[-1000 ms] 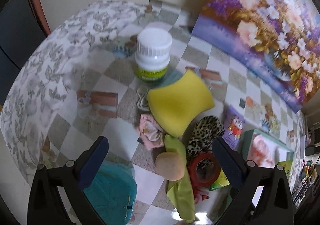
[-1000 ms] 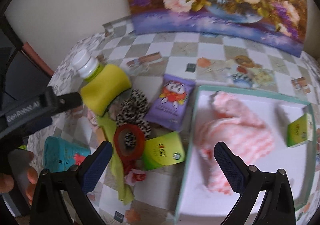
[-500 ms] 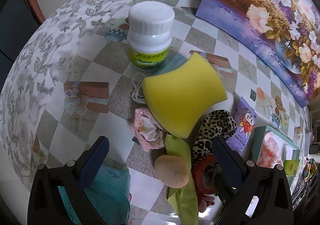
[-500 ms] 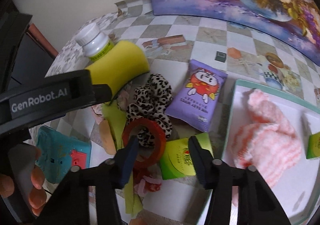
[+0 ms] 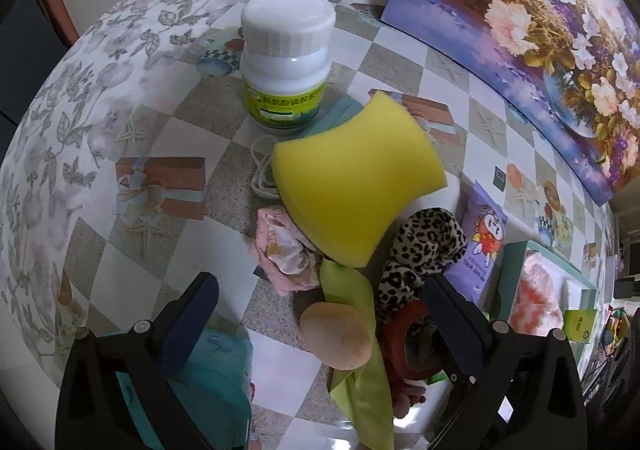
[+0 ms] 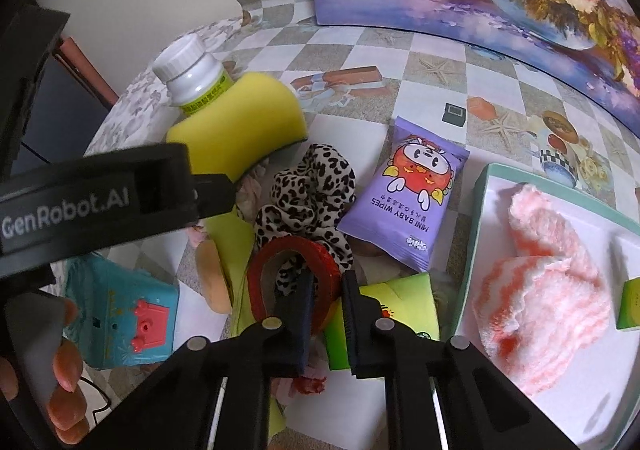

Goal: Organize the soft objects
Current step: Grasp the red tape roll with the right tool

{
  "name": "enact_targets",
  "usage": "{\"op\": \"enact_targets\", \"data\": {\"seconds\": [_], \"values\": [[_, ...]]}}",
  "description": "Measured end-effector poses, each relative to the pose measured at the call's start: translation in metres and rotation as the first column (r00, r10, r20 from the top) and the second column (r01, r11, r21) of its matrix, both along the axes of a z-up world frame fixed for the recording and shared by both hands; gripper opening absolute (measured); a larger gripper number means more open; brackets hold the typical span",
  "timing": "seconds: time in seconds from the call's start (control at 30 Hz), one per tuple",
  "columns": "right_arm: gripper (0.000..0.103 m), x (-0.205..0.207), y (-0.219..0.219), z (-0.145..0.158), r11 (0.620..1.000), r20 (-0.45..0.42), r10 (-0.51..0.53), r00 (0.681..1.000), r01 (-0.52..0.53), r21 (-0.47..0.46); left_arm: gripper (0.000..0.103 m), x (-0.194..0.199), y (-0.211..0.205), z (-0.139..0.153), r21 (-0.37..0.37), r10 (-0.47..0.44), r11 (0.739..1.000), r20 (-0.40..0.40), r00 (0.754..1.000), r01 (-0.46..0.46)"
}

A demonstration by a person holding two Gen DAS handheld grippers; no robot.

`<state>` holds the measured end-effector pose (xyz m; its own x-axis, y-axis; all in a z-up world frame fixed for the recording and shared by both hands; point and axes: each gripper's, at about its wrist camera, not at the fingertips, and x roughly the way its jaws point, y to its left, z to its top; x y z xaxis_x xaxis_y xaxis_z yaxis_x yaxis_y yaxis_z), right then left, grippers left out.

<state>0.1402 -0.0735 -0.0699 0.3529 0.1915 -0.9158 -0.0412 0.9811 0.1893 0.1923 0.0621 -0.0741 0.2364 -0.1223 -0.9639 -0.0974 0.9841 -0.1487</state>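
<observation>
Your right gripper [image 6: 326,292] has just been closing and now pinches the red ring's [image 6: 294,250] rim in the pile beside the tray [image 6: 480,185]. Left gripper [image 5: 320,310] hangs open over the puff [image 5: 336,334], gripping nothing. Only the pink cloth [image 6: 548,278] is in the tray; sponge [image 5: 356,177], scrunchie [image 6: 308,193], green cloth [image 5: 360,378] remain. Earlier your right jaws were wide over the tray edge; both cameras sit lower now.

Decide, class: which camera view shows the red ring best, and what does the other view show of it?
The right wrist view. There the red ring lies near centre, its loop open to view, and the right tongs have just closed on its rim. In the left wrist view the red ring is half hidden behind the left tongs' finger, low at the frame's edge.
</observation>
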Motion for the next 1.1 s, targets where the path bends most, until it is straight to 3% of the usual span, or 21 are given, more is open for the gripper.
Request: {"op": "enact_targets", "data": {"seconds": [0.33, 0.43, 0.57, 0.83, 1.1], "values": [[0.015, -0.005, -0.017, 0.011, 0.999, 0.004, -0.042, 0.999, 0.042, -0.005, 0.100, -0.001, -0.003, 0.001, -0.019, -0.021, 1.000, -0.004, 1.000, 0.021], [0.015, -0.009, -0.030, 0.019, 0.997, 0.012, -0.077, 0.997, 0.077, -0.022, 0.085, -0.003, -0.007, 0.000, -0.027, -0.047, 0.999, -0.020, 0.999, 0.046], [0.015, -0.014, -0.049, 0.026, 0.991, 0.007, -0.131, 0.991, 0.131, -0.026, 0.081, -0.004, -0.012, -0.002, -0.018, -0.082, 0.996, -0.035, 0.996, 0.082], [0.015, -0.021, -0.074, 0.037, 0.980, 0.018, -0.197, 0.980, 0.197, 0.016, 0.048, -0.008, -0.023, -0.001, -0.022, -0.142, 0.990, -0.048, 0.989, 0.141], [0.015, -0.021, -0.073, 0.038, 0.981, 0.021, -0.194, 0.981, 0.193, 0.019, 0.046, -0.013, -0.031, -0.004, 0.055, -0.178, 0.982, -0.069, 0.982, 0.181]]}}
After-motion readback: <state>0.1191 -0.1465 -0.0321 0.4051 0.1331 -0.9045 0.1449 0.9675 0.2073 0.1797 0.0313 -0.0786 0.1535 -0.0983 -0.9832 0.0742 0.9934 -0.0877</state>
